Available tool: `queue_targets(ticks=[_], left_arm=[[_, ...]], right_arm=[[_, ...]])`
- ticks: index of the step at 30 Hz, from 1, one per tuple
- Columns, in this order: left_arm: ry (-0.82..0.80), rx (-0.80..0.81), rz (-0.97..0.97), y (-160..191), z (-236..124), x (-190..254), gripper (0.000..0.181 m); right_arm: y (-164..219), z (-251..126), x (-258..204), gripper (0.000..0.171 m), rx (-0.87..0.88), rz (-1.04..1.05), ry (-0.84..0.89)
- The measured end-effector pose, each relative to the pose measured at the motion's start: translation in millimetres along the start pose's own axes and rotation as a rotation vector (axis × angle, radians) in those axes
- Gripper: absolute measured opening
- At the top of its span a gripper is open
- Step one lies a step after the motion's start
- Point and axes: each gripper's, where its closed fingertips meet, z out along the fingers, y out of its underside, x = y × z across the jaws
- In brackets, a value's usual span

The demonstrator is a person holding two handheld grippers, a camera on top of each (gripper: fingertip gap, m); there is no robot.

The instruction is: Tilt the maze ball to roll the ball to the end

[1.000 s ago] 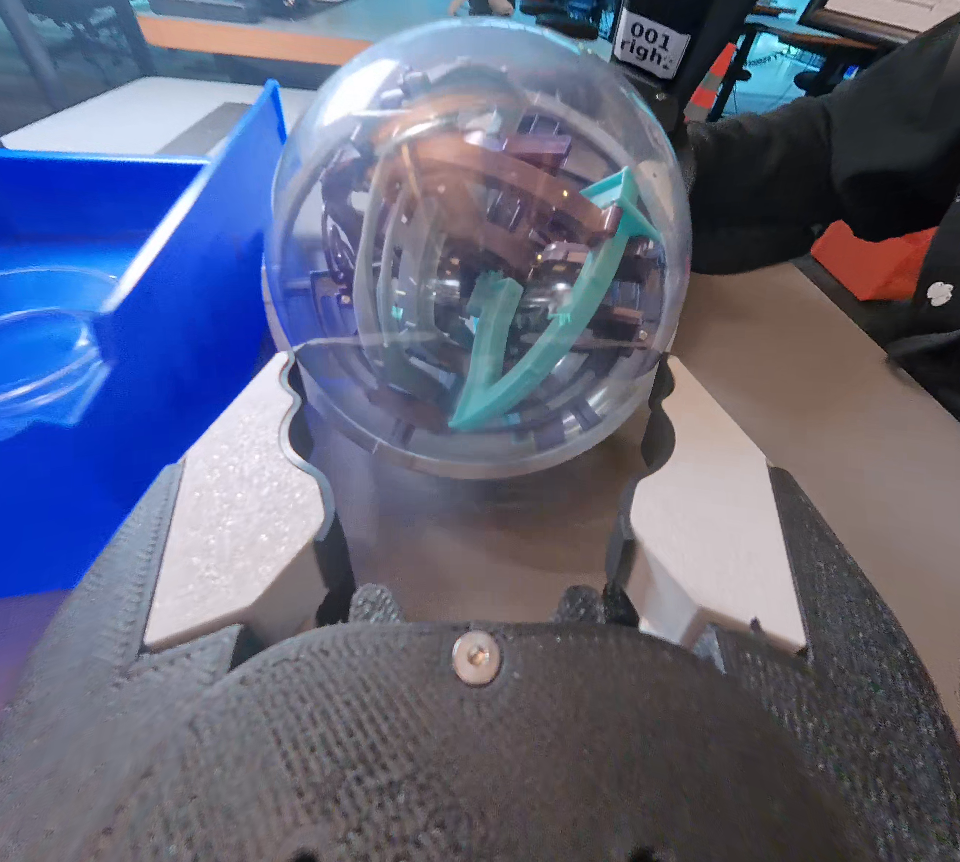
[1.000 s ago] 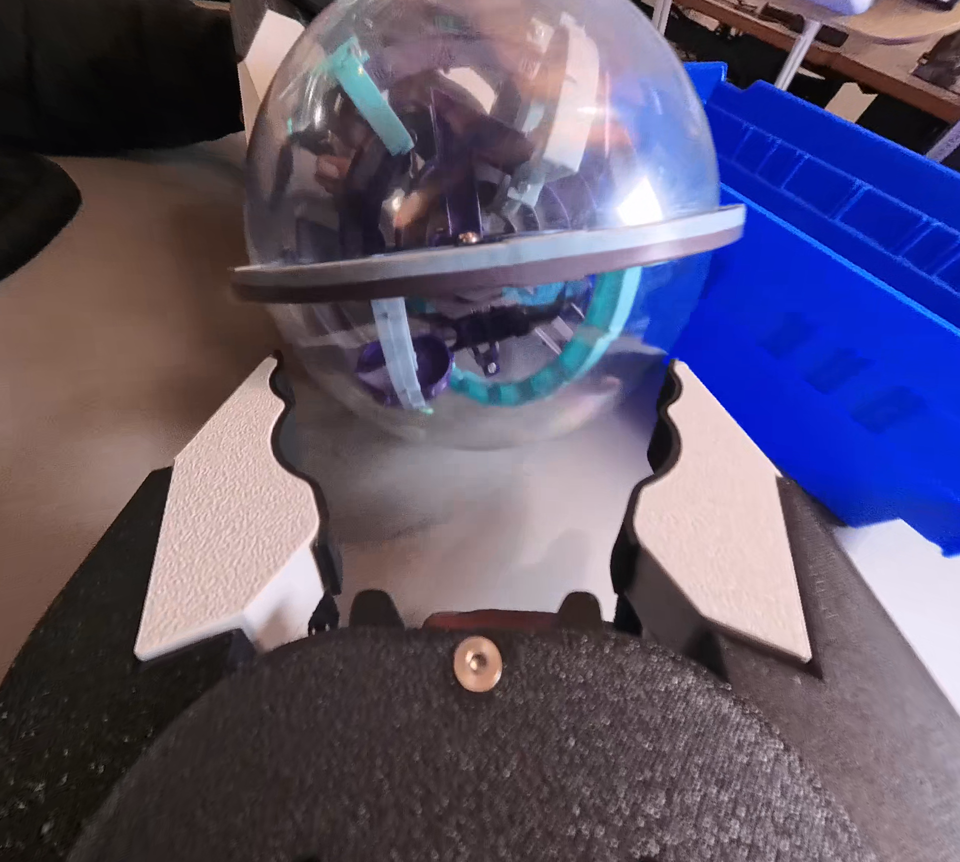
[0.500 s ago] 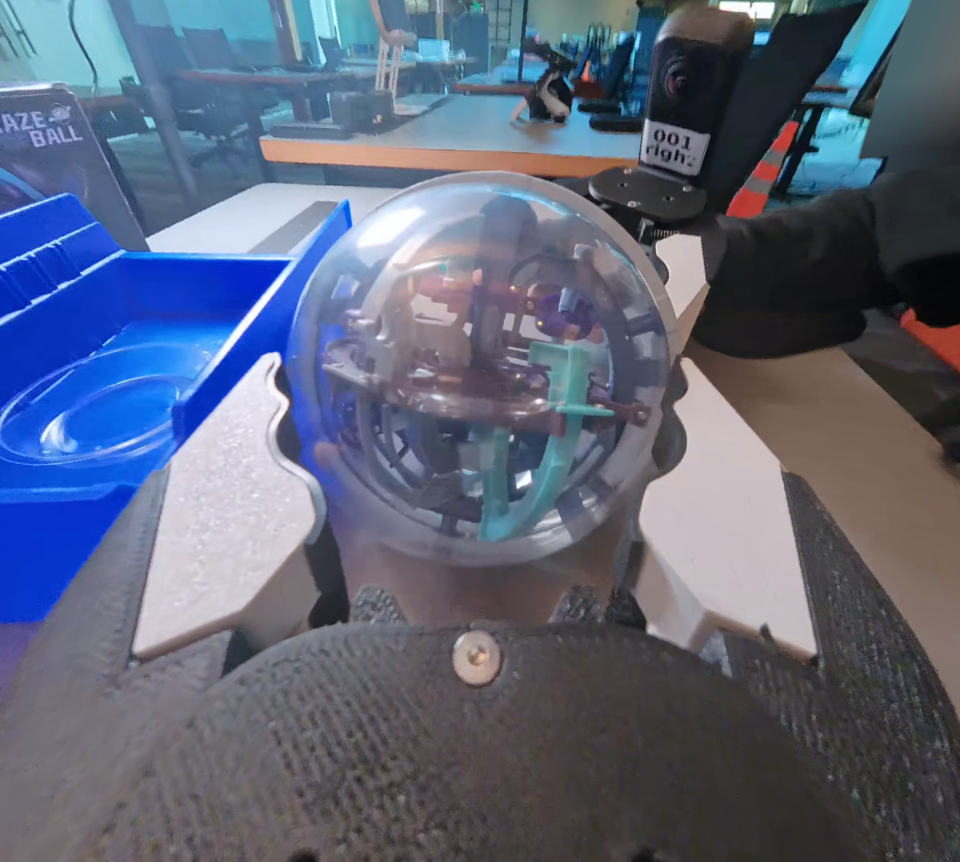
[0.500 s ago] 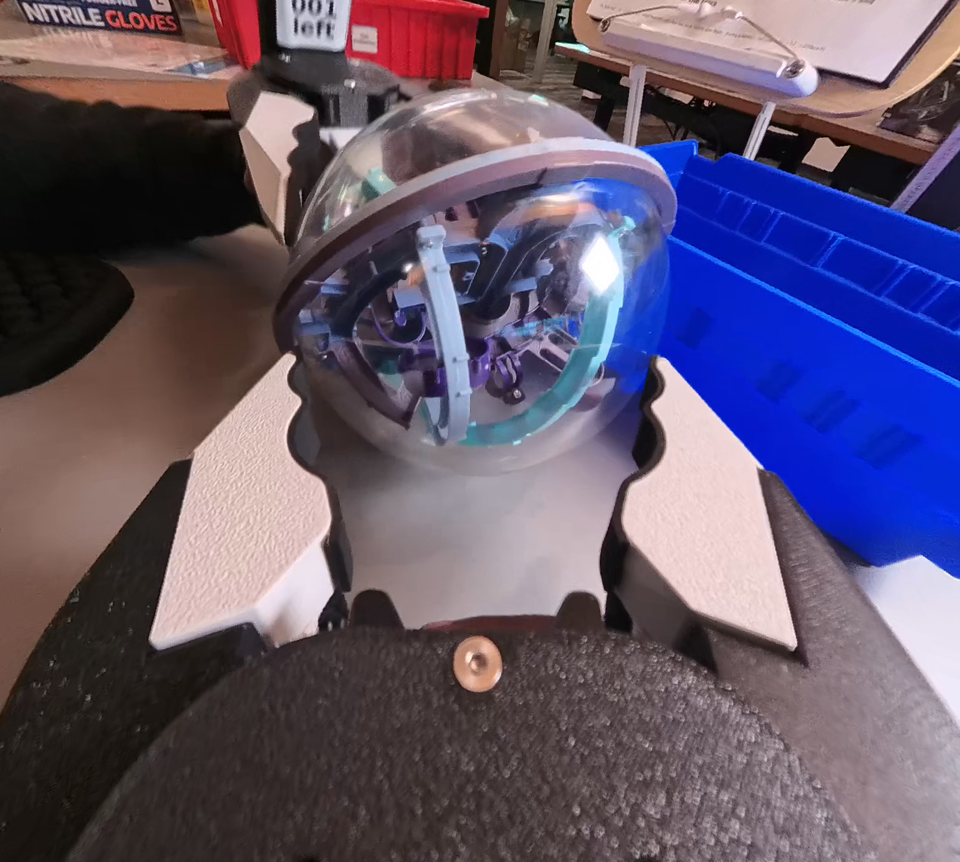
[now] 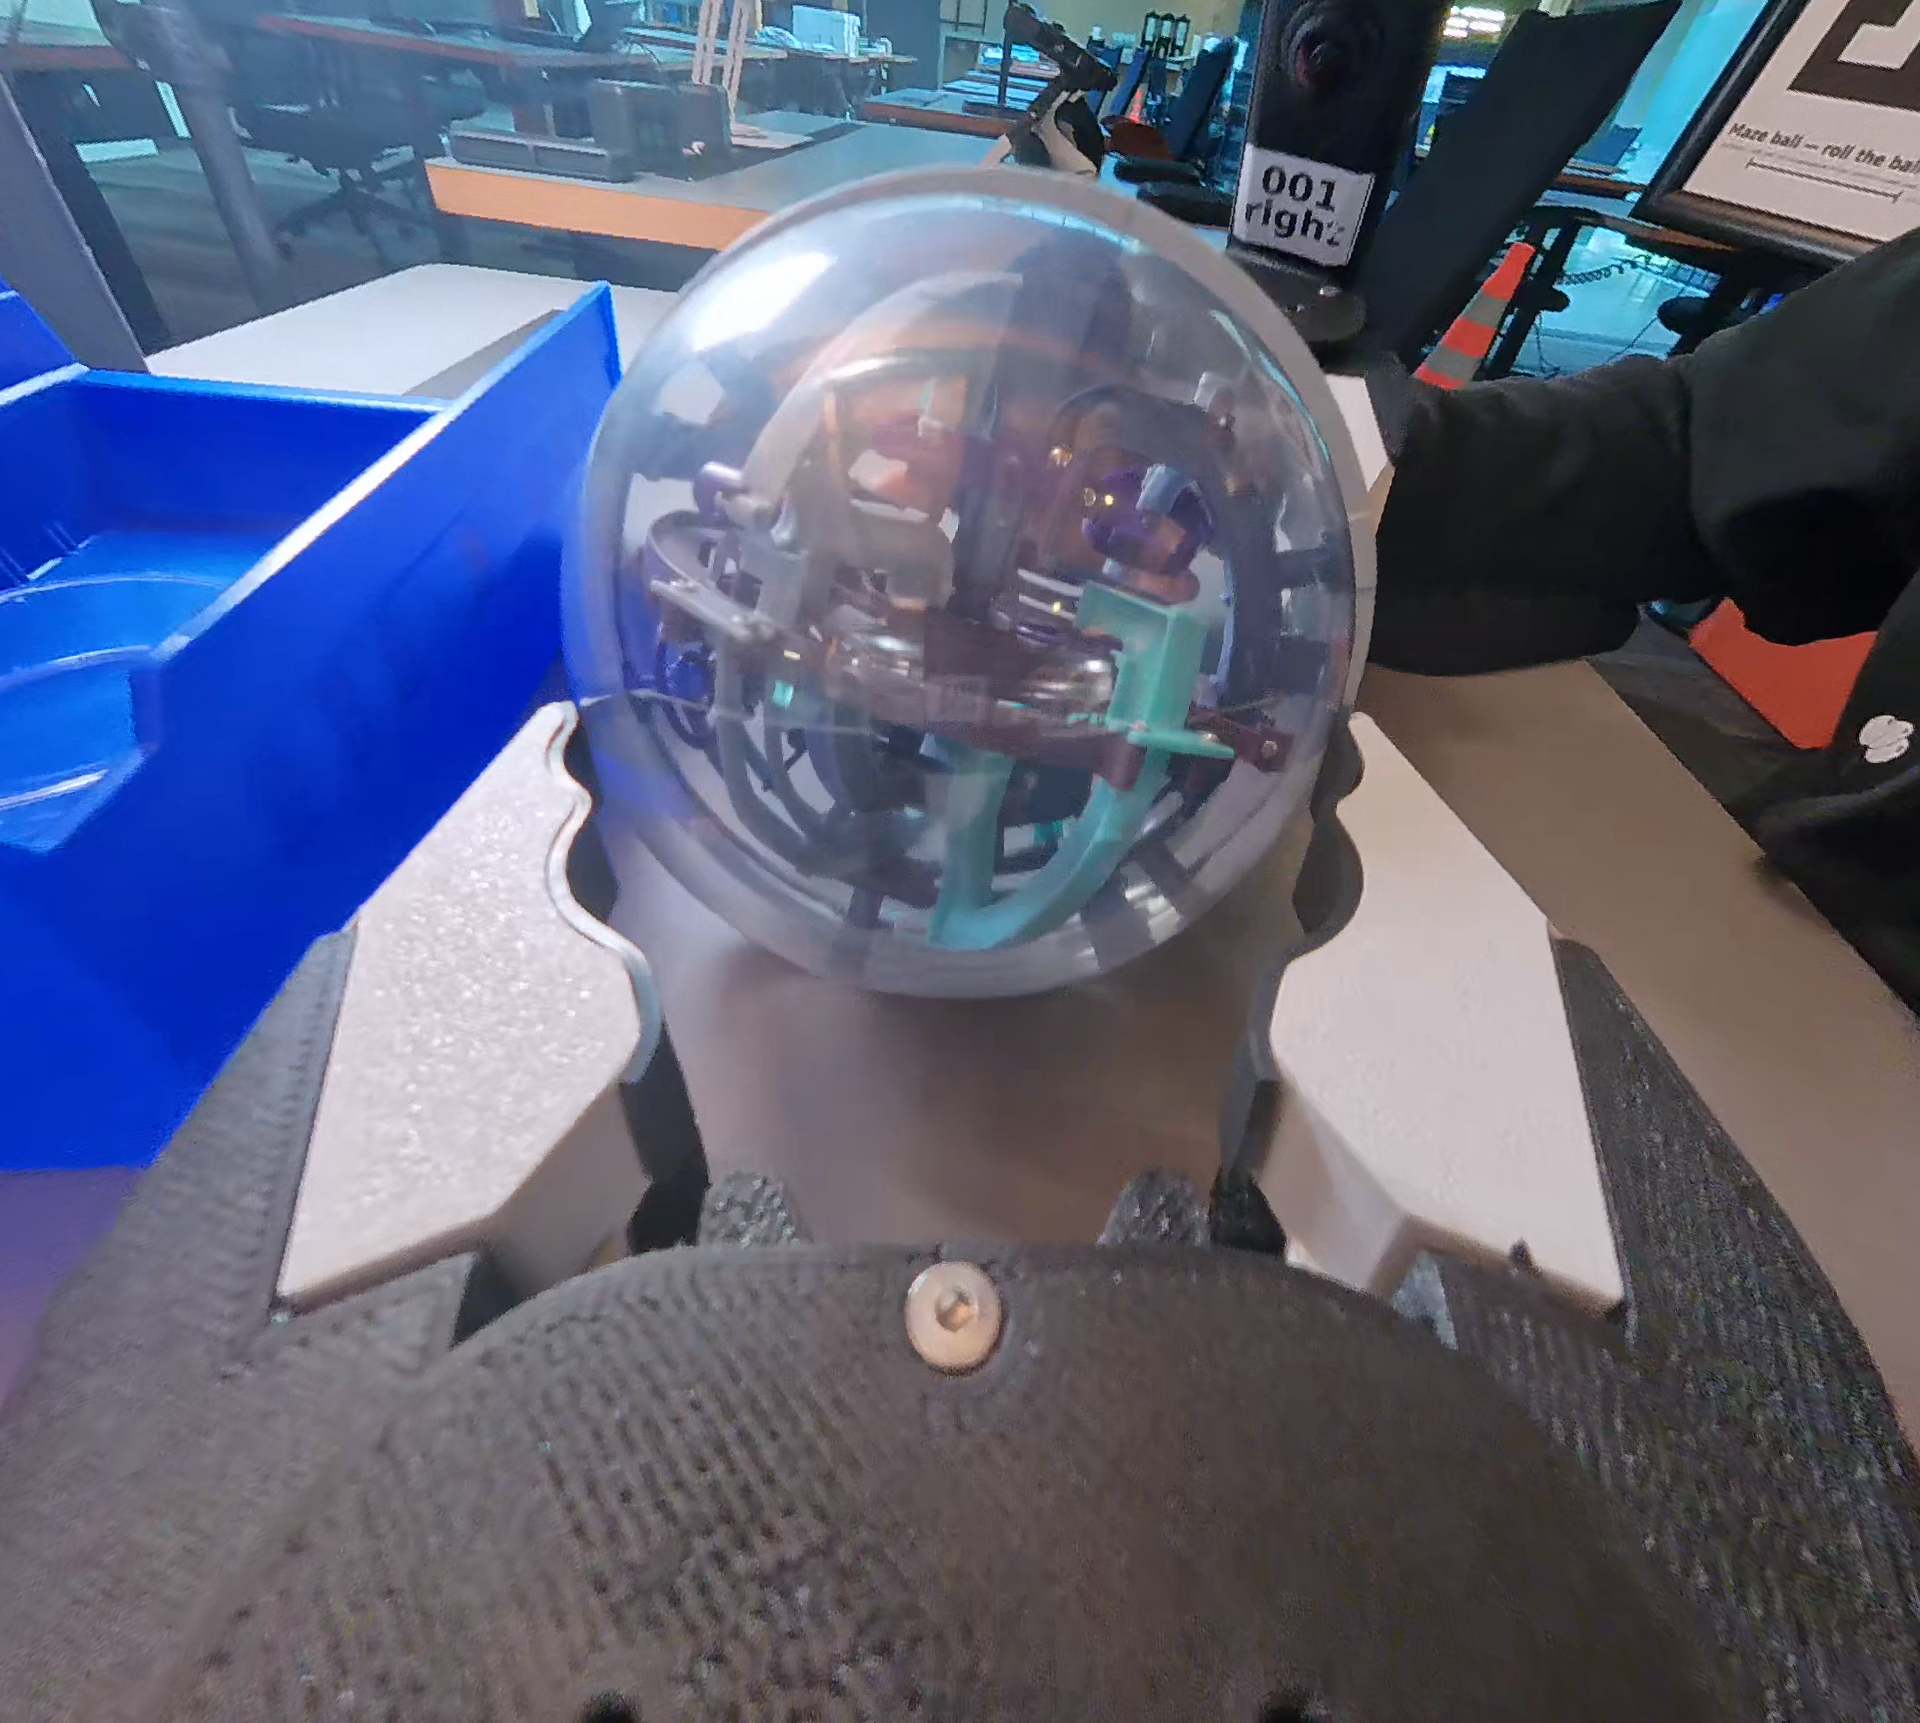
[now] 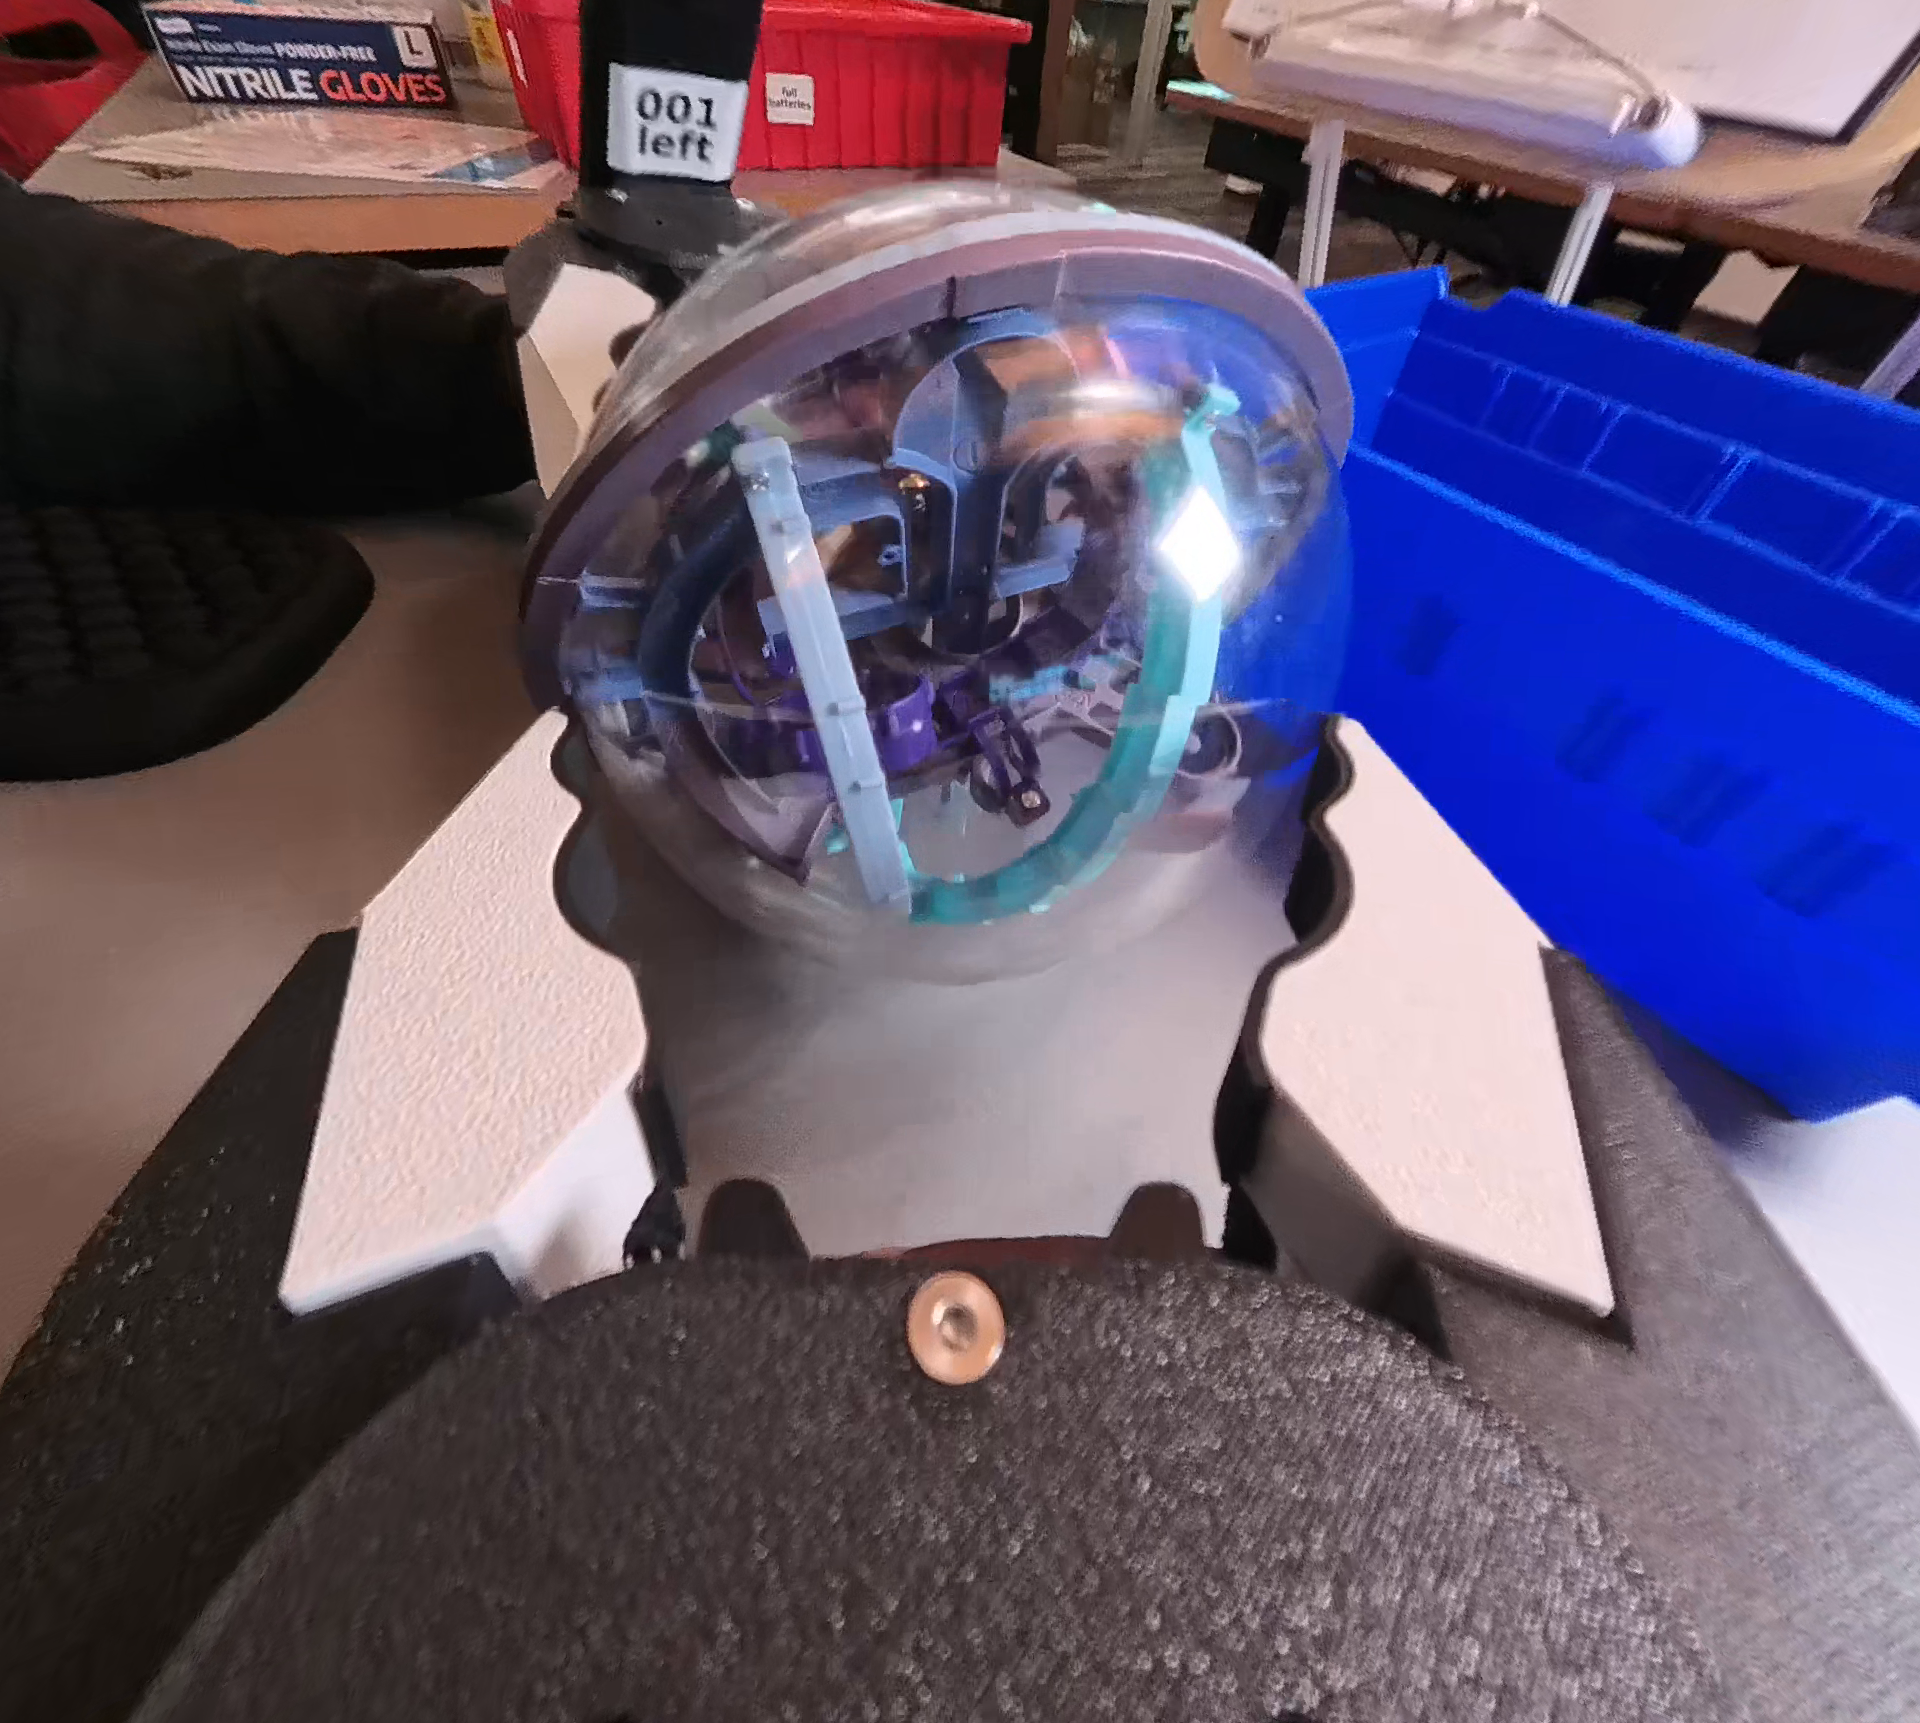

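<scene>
The maze ball (image 5: 961,582) is being held up off the worktop (image 5: 1621,842), squeezed between two sets of tongs that are facing each other from opposite sides. How far the little ball has travelled I cannot tell: I am not making out any marble for certain among the tracks, so my guess is that the tilting is in mid-course and the run to the end is not yet done.

The sphere is clear plastic, with a grey rim (image 6: 1039,291) circling it; from the right-hand camera that rim is tipping away, high on the far side, so the whole globe is sitting tilted. Inside, teal, pale blue, purple and brown tracks are looping round one another, and a bright glint is sitting on the shell.

The left tongs (image 5: 961,800) are spread wide and pinching the sphere at their tips, each pale finger (image 5: 457,998) pressing against a side of it. The right tongs (image 6: 945,821) are doing the same from the other side, spread wide and gripping the shell.

Just beside the ball, a blue bin (image 5: 260,665) is standing on the worktop with a clear dish (image 5: 62,676) lying in it. A dark sleeve (image 5: 1662,510) is reaching in behind the globe.
</scene>
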Motion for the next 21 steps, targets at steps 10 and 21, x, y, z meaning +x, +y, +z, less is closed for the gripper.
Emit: queue_targets(ticks=[10,21], left_arm=[[0.101,-0.145,-0.147,21.5,16.3,19.9,0.134],[0.103,-0.138,-0.217,17.4,19.6,22.3,0.128]], right_arm=[[-29.4,-13.0,-7.6,0.133,0.037,-0.032,-0.018],[-26.9,-20.7,2.9,0.135,0.071,0.158,-0.081]])
